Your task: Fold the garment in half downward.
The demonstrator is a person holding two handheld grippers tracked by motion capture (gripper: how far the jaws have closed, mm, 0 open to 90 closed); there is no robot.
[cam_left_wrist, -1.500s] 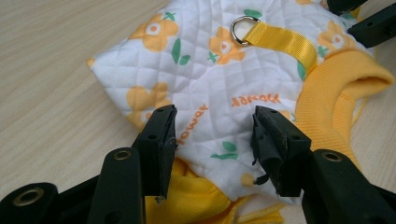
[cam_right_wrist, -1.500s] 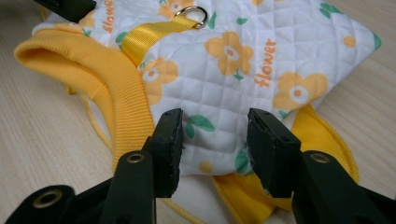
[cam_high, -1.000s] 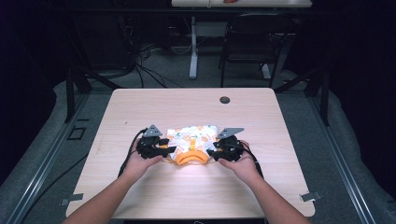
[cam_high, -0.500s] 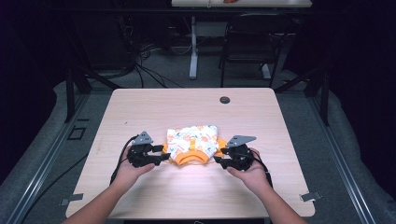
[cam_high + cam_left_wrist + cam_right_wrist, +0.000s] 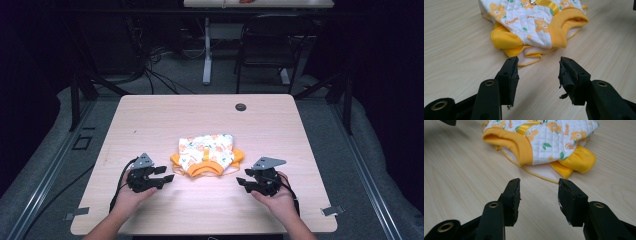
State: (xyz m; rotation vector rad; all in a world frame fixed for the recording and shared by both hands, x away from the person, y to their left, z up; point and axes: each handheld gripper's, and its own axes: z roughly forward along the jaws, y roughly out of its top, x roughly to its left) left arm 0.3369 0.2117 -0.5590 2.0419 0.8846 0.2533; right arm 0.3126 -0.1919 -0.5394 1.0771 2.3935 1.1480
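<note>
Garment [image 5: 207, 154] folded on bench [image 5: 150, 120]. Left hand-held gripper [image 5: 170, 177] spread, empty; right hand-held gripper [image 5: 241, 182] just opened wider, empty. Both near garment, not touching.

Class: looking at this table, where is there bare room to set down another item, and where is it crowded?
Bare wood lies between the garment and the far edge, broken by a small dark disc, and along both side edges of the table. It is crowded near the front, where the left gripper and right gripper flank the garment.
</note>
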